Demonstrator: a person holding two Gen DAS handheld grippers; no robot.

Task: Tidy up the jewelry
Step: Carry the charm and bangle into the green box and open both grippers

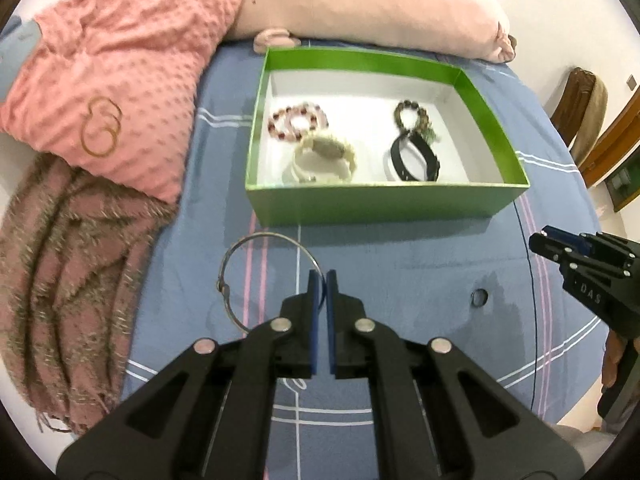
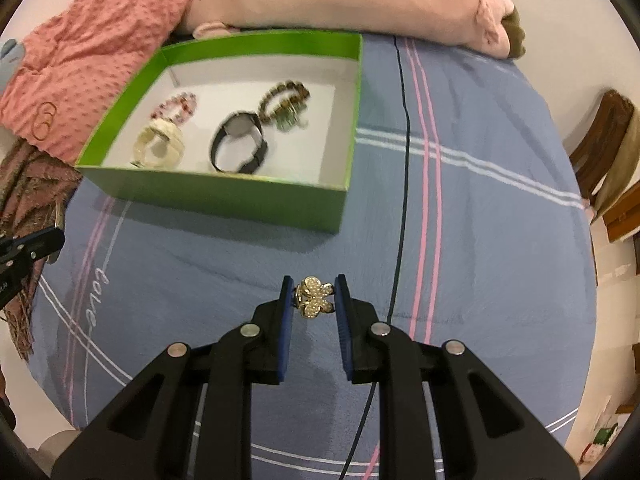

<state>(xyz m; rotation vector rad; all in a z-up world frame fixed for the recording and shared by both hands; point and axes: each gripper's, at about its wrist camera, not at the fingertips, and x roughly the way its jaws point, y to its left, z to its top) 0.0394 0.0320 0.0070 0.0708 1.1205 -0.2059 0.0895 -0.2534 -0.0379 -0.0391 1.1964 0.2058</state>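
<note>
Two hand-held grippers grip jewelry: left bangle, right ring.

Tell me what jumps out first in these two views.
The green box on the blue bedsheet, holding bracelets and a black watch. Nearer the cameras, the left gripper is shut on a thin silver bangle, and the right gripper is shut on a gold butterfly ring.

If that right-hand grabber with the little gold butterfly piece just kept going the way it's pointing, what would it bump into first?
Probably the blue striped bedsheet. The right gripper, shut on the butterfly piece, points steeply down at bare fabric. The green box lies farther ahead and to the left, so likely off its line, though depth is hard to judge.
</note>
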